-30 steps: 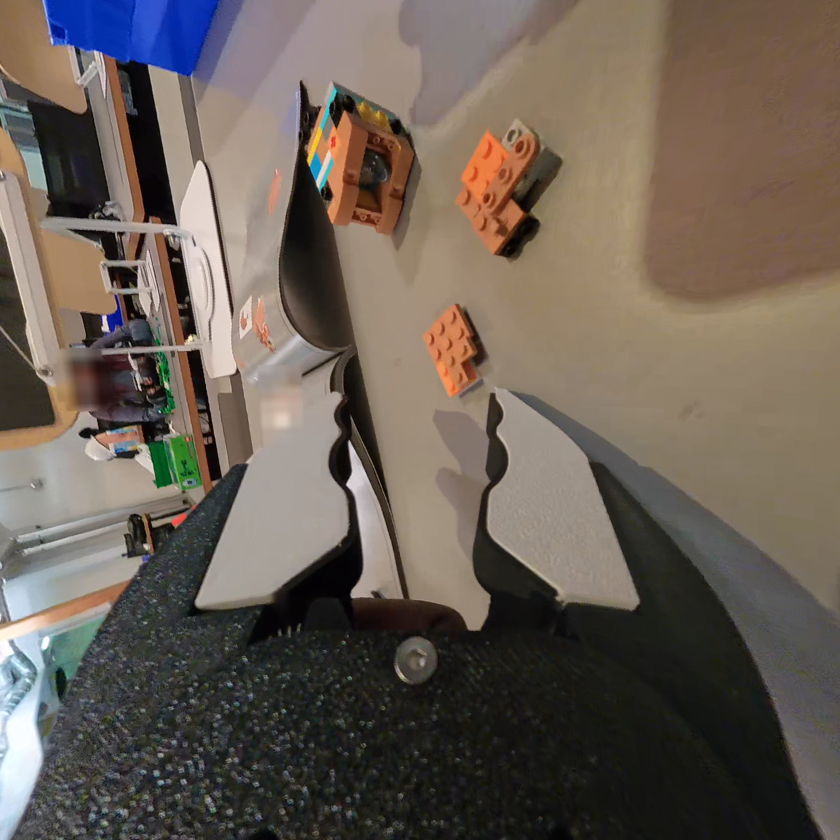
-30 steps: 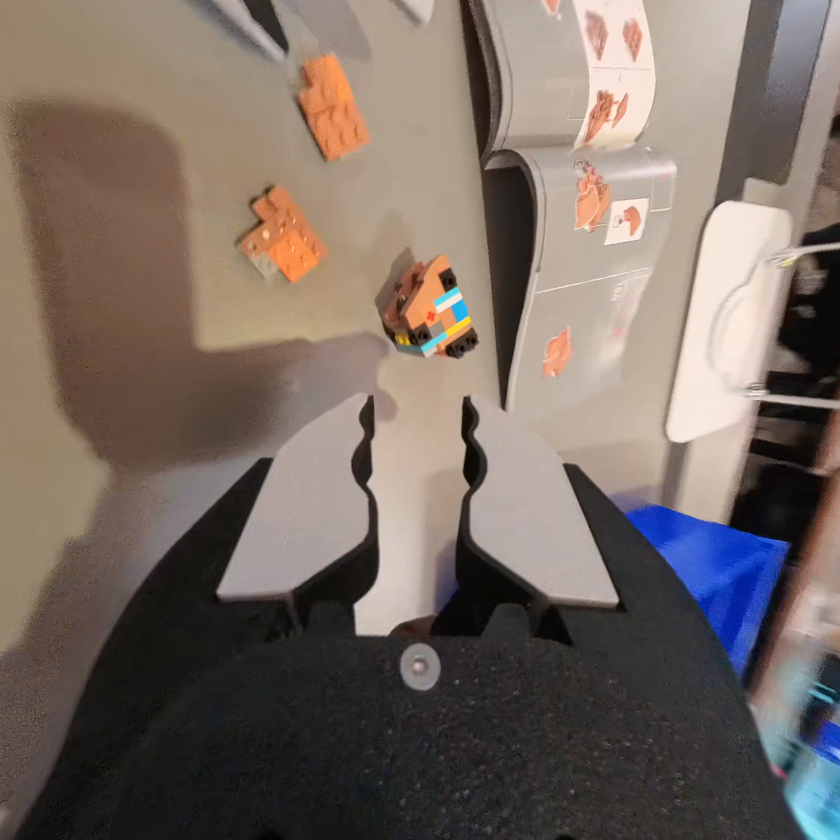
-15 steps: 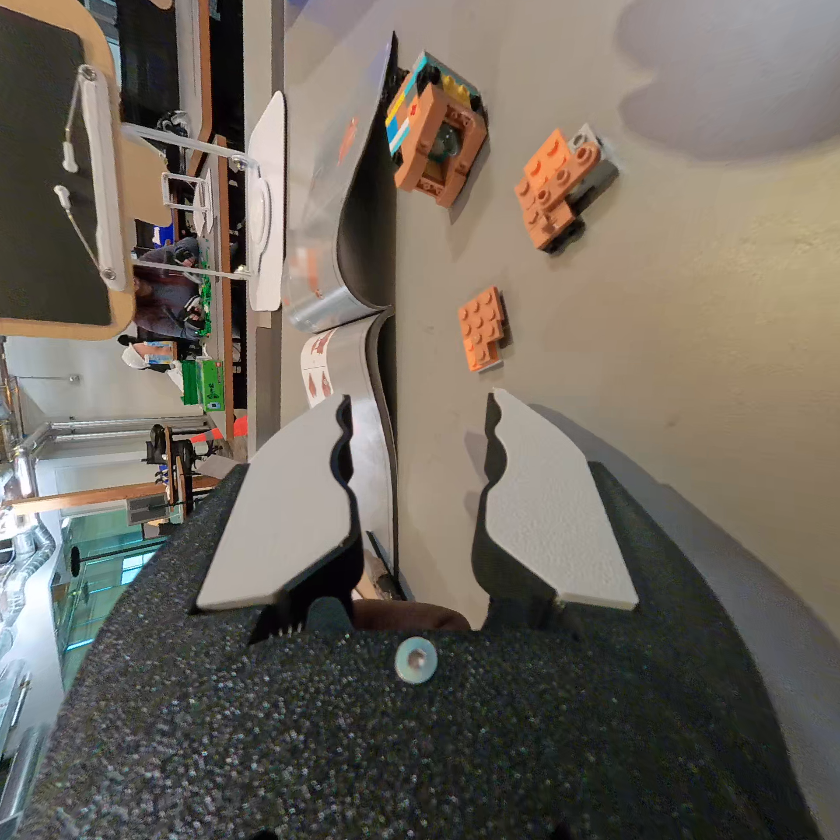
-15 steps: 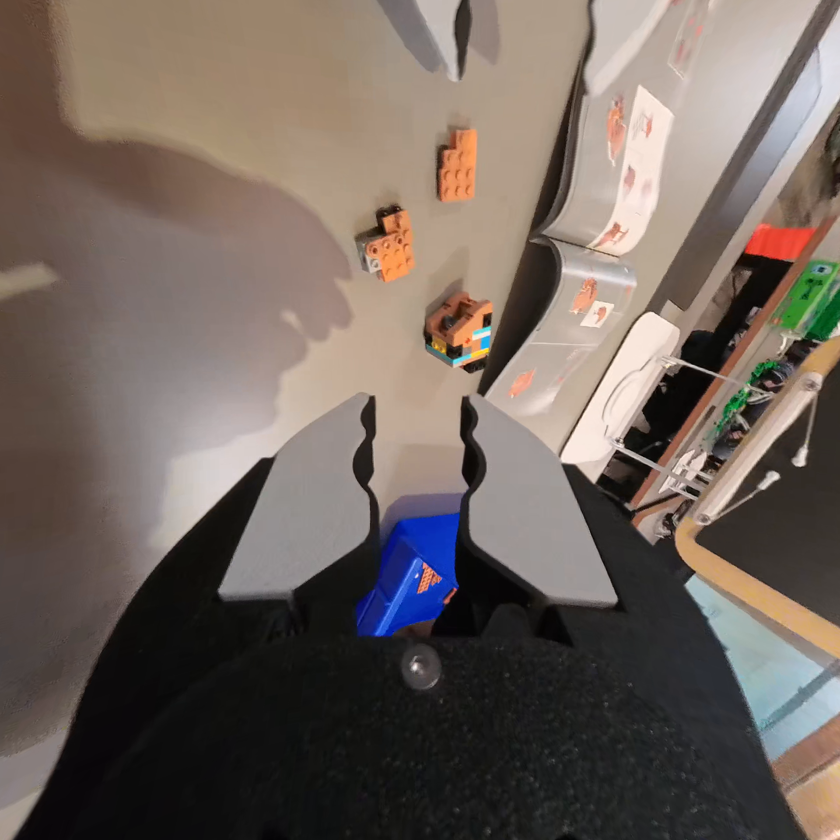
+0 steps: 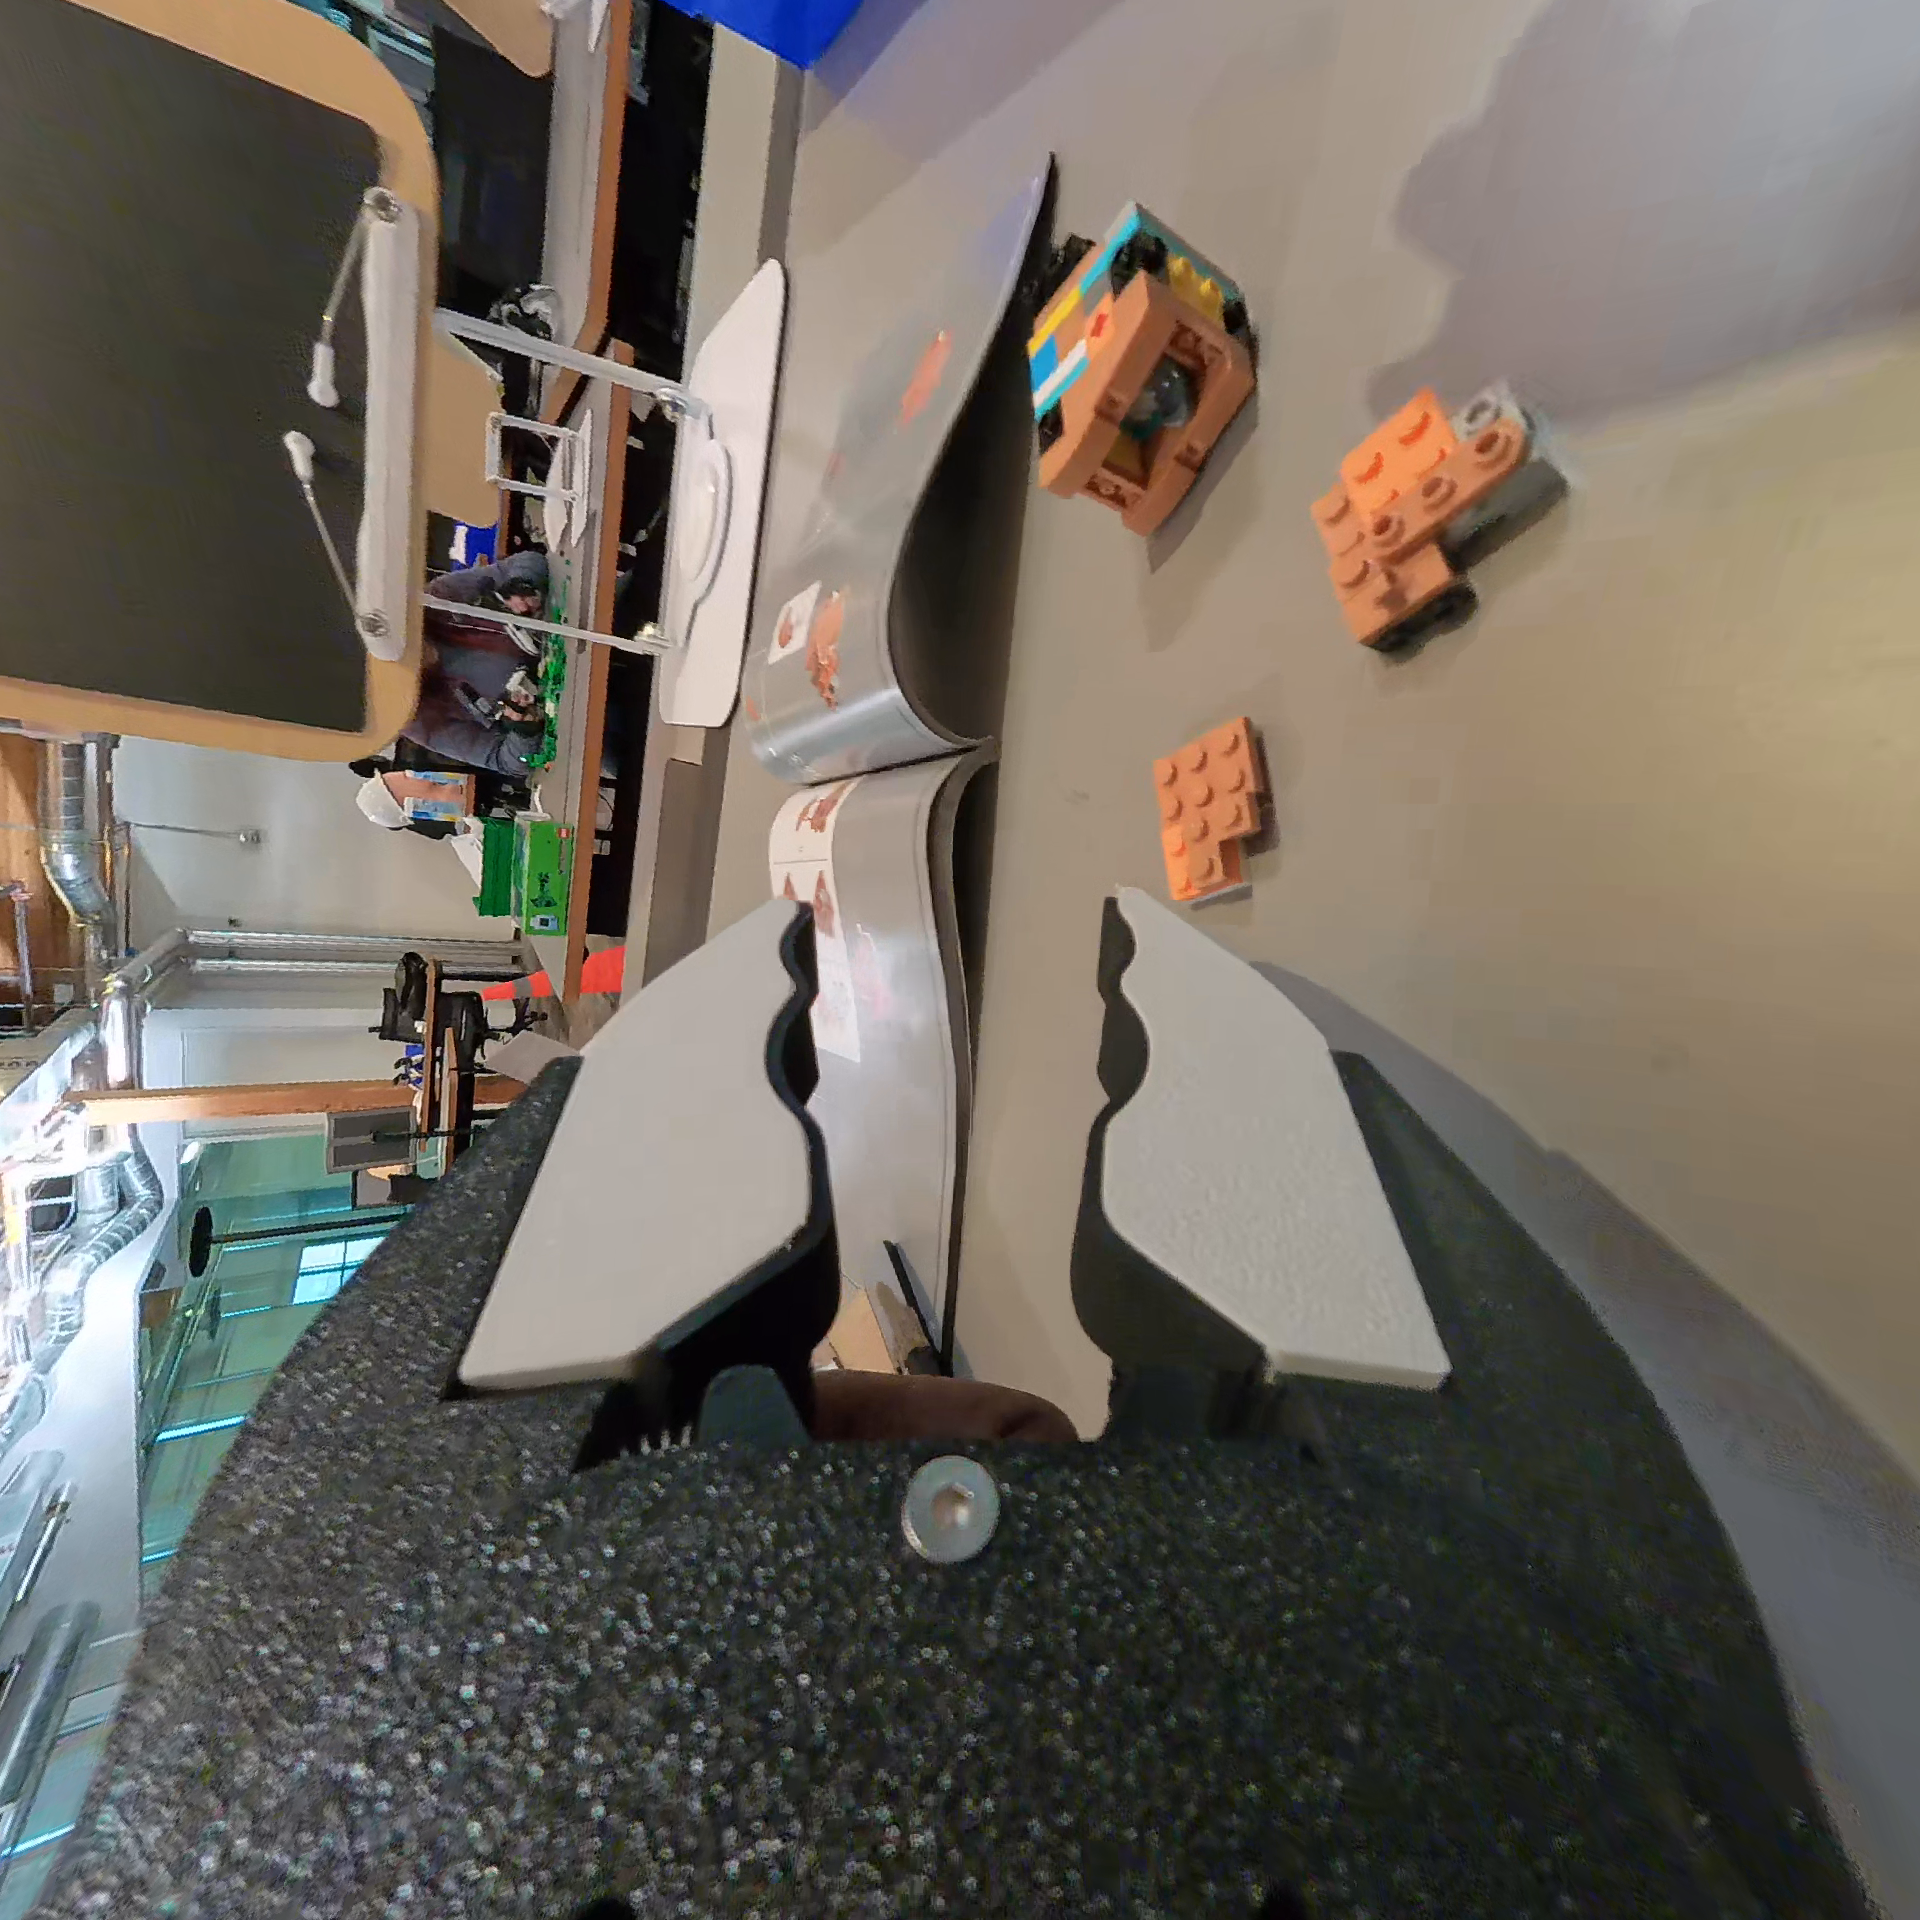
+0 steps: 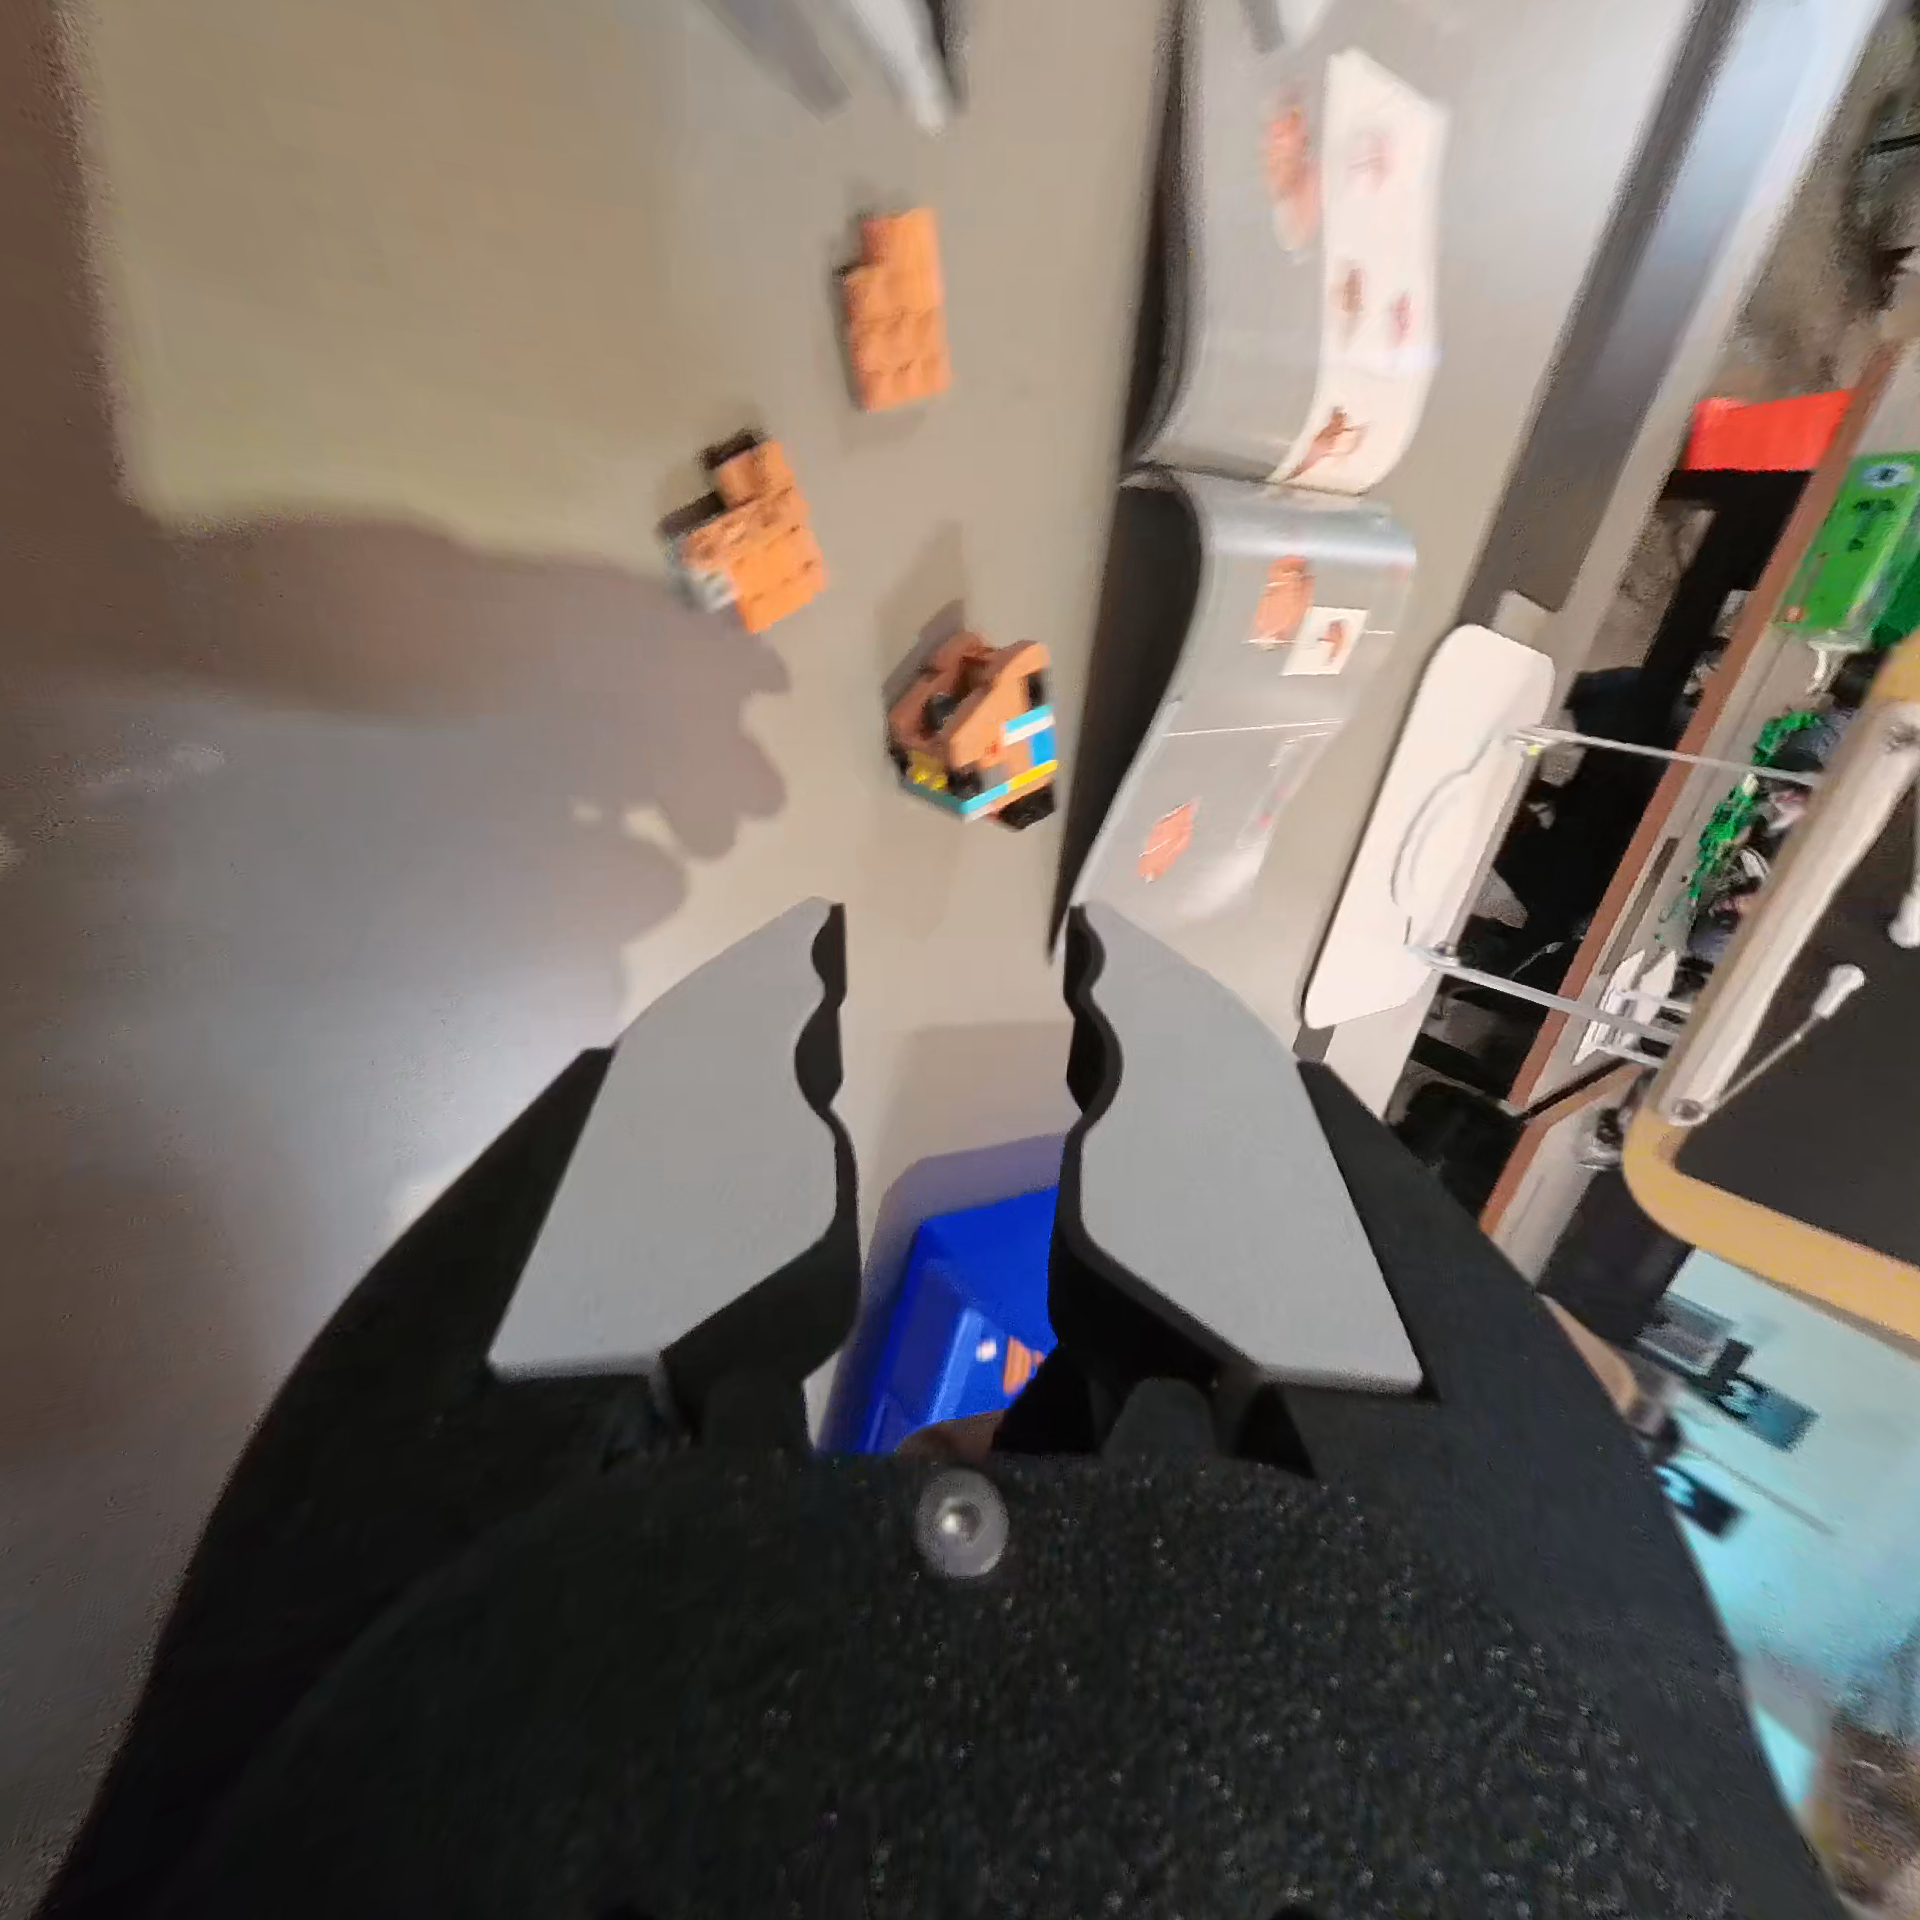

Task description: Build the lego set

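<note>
Grey tabletop (image 5: 1558,935) with three lego pieces and an open instruction booklet (image 5: 883,644); both grippers empty.

Left wrist view: the left gripper (image 5: 954,914) is seen with jaws apart and nothing between them, raised off the table. An orange plate (image 5: 1210,805) lies just ahead, an orange-and-grey assembly (image 5: 1429,520) farther off, and a brown, blue and yellow block build (image 5: 1138,369) beside the booklet. Right wrist view, blurred: the right gripper (image 6: 951,920) is seen with jaws apart, holding nothing; a blue box (image 6: 956,1340) shows behind the gap, and the three pieces lie in a row beside the booklet.
</note>
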`<move>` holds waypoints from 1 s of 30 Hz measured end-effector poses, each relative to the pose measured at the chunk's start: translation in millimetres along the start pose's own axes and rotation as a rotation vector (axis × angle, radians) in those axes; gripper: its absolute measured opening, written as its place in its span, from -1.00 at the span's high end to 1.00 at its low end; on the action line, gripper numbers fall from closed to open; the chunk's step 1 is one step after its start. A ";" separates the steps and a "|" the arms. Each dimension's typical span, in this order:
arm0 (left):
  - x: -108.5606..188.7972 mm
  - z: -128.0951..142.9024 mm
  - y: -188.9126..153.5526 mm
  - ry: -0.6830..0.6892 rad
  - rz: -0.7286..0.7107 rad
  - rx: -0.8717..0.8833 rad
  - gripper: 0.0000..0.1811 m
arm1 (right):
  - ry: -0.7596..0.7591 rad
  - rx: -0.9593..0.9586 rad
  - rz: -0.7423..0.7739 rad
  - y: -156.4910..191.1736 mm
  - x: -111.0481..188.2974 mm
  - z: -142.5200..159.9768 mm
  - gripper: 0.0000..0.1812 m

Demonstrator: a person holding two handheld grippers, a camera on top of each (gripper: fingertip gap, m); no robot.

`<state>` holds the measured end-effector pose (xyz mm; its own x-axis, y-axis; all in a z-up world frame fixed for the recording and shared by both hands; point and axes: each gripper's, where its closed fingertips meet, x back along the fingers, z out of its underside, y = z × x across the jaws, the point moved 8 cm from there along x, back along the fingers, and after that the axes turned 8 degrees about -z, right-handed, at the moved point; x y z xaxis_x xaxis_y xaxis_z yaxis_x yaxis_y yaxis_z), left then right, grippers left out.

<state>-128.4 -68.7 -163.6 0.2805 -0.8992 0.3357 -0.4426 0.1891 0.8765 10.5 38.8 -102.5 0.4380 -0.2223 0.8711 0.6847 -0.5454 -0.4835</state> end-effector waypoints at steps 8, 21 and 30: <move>-7.2 -2.6 12.9 -0.025 -0.104 0.042 0.47 | -0.493 -0.380 0.268 -56.8 -36.4 30.3 0.59; -25.8 -12.5 57.7 -0.318 -0.306 0.339 0.53 | -1.001 -0.505 0.305 -37.5 -18.7 68.4 0.69; -21.7 6.3 36.6 -0.521 -0.170 0.694 0.99 | -1.144 -0.709 0.225 2.2 -32.4 110.0 0.80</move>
<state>-156.1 -44.7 -141.0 0.0408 -0.9908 -0.1290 -0.8951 -0.0936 0.4360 62.0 133.7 -141.3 0.9697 0.2383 0.0545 0.2440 -0.9575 -0.1541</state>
